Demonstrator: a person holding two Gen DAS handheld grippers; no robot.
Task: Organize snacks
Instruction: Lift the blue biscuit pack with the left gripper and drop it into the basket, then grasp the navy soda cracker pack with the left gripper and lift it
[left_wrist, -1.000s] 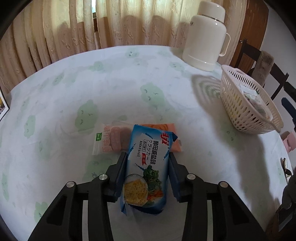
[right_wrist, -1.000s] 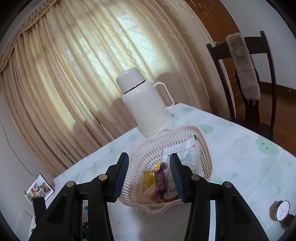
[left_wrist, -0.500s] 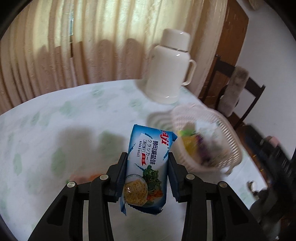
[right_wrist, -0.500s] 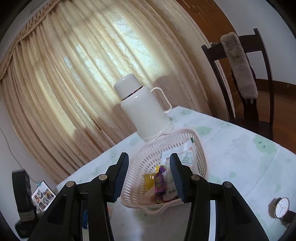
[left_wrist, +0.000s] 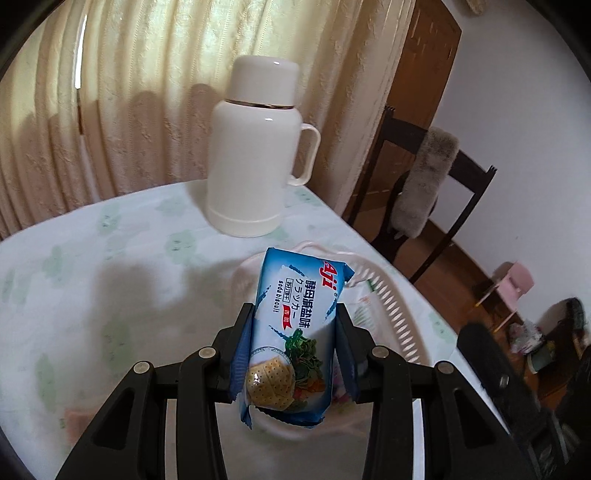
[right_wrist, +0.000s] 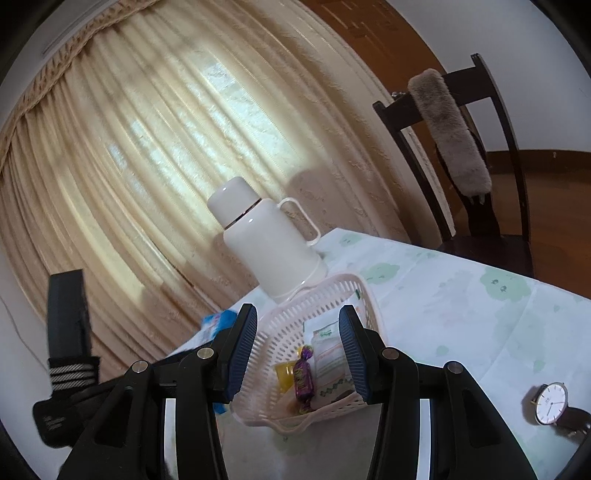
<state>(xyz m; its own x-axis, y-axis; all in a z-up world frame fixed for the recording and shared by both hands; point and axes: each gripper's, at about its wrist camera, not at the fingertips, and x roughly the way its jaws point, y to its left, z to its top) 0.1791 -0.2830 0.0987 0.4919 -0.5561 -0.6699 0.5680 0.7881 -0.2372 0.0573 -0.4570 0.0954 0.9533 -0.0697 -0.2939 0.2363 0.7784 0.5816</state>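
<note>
One biscuit pack (left_wrist: 295, 328) now over basket (left_wrist: 402, 314)

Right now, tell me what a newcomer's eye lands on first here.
The blue soda-biscuit packet clamped in the left gripper over the pale slotted plastic basket. Behind them a tall white thermos jug stands before cream curtains. The right gripper hangs open by the basket.

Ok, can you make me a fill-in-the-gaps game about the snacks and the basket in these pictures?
1. The left gripper is squeezing a blue pack of soda ____.
2. The basket on the table has a candy in a ____ wrapper inside.
3. Nothing is held between the fingers of the ____ gripper.
4. Behind the basket stands a white ____ with a handle.

Missing words: biscuits; purple; right; flask
</note>
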